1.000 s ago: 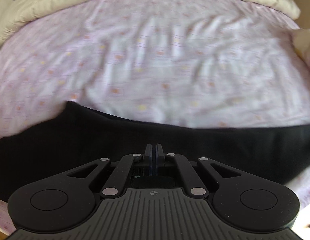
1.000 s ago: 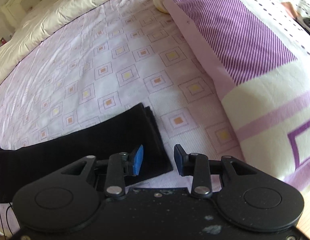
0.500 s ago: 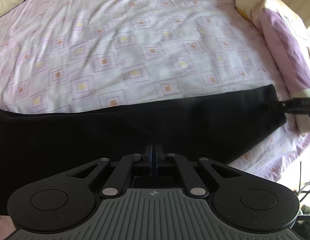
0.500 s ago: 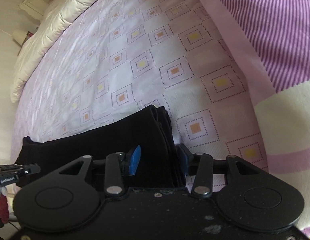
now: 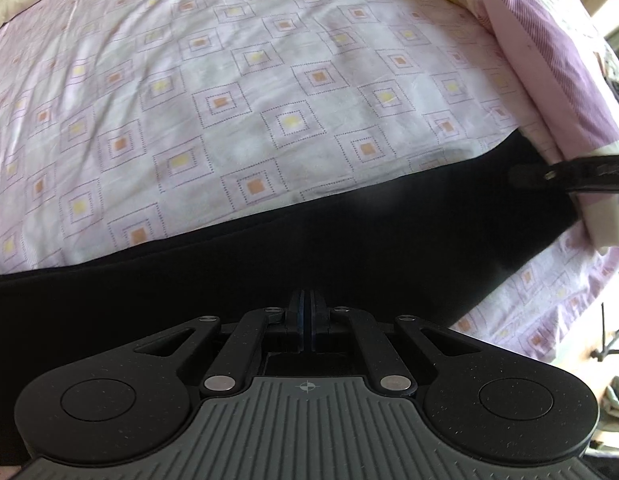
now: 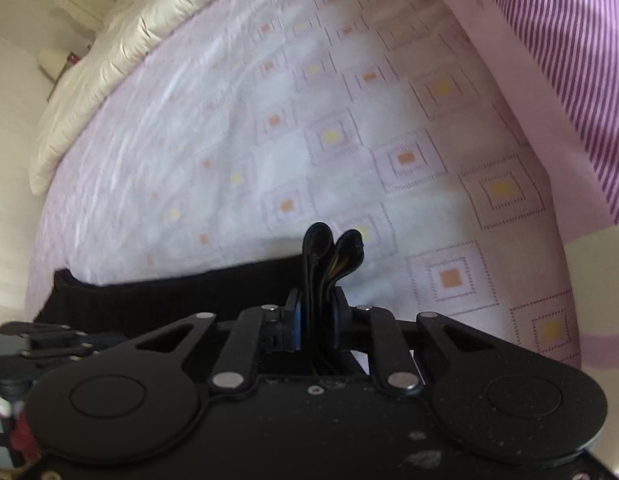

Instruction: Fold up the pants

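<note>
Black, soft knit fabric forms the long pair of dark folded pants (image 5: 349,240), lying as a flat band across the lower half of the left wrist view on a pink-and-white bedsheet printed with squares (image 5: 269,80). Judged from its drape, the cloth is light, limp and non-slippery; it should be held at the hem ends, with all layers pinched together. At the lower centre of that view the left gripper (image 5: 307,316) points steeply down over the band, jaws clenched; whether cloth lies between them cannot be told. At the right edge the right gripper (image 5: 569,174) meets the band's far end beside a purple-striped pillow (image 5: 549,60). In the right wrist view its jaws have just been closing and now clamp the bunched hem (image 6: 329,256), which stands up in loops between the blue pads (image 6: 295,320).
</note>
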A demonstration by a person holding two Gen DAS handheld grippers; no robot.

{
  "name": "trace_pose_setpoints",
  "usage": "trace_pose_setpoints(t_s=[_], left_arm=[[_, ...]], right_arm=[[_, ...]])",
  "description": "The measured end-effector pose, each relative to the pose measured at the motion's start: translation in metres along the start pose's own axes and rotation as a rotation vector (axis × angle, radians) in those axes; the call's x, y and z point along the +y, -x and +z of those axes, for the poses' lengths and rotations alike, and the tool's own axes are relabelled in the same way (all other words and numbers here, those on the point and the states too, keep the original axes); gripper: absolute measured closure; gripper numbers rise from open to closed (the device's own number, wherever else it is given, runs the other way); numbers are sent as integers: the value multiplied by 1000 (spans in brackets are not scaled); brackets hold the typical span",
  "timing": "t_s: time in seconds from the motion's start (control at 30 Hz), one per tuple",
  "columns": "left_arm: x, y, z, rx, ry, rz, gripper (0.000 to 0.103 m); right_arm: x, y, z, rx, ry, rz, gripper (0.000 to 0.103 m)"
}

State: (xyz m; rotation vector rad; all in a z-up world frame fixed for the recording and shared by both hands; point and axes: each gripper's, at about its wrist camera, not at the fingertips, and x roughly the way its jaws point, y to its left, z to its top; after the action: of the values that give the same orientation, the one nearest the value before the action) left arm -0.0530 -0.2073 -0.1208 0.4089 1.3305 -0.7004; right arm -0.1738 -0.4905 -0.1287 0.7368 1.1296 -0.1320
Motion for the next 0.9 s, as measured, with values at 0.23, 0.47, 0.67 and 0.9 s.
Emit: trace_pose_setpoints(t_s=[0.23, 0.47, 0.67, 0.9], left_arm=[[-1, -26, 11, -24, -26, 36, 100], [23, -7, 16, -83, 52, -16, 99], [89, 27, -4, -145, 176, 4, 99], [176, 52, -50, -115, 256, 48, 99]], right_arm=[[30, 63, -4, -116, -52, 61, 89], [84, 85, -16, -141, -27, 105, 89], [161, 70, -32, -129, 31, 123, 89], [259, 5, -67, -49, 109, 145, 92]])
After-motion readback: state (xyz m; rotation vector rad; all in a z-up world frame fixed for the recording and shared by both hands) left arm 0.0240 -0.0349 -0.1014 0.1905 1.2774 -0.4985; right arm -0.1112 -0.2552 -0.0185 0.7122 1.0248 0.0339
